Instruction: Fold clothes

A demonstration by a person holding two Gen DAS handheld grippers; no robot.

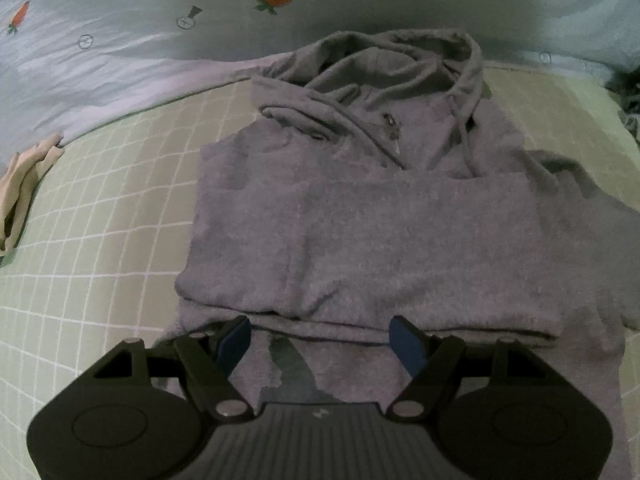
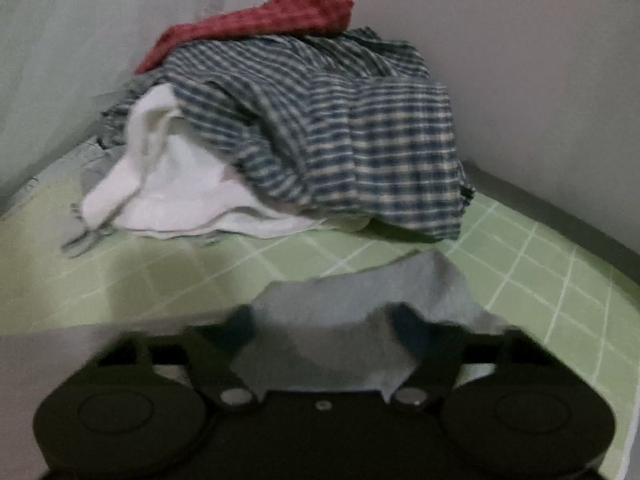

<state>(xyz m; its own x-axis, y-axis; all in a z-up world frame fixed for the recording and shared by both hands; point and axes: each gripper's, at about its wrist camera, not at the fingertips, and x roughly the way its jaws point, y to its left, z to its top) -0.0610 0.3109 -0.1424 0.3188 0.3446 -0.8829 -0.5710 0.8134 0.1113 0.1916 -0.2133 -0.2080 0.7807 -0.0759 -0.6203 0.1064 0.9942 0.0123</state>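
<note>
folding: grey hoodie [image 1: 360, 216] lies flat on the green checked bed sheet [image 1: 100, 220], hood at the far end.
left hand-held gripper [image 1: 320, 340]: jaws wide, empty, above the near hem.
right hand-held gripper [image 2: 320, 332]: half closed around a grey fabric fold [image 2: 360, 292]; grip uncertain.
handling: soft, thick, floppy, not fragile.
hold: pinch hem corners, both layers.

The hoodie [image 1: 360, 208] lies flat on the bed sheet [image 1: 100, 220], hood toward the quilt [image 1: 120, 40] behind it. A small cloth [image 1: 24, 188] lies well to its left. In the right wrist view, a clothes pile [image 2: 300, 132] occupies the corner, apparently against the wall [image 2: 520, 60].
</note>
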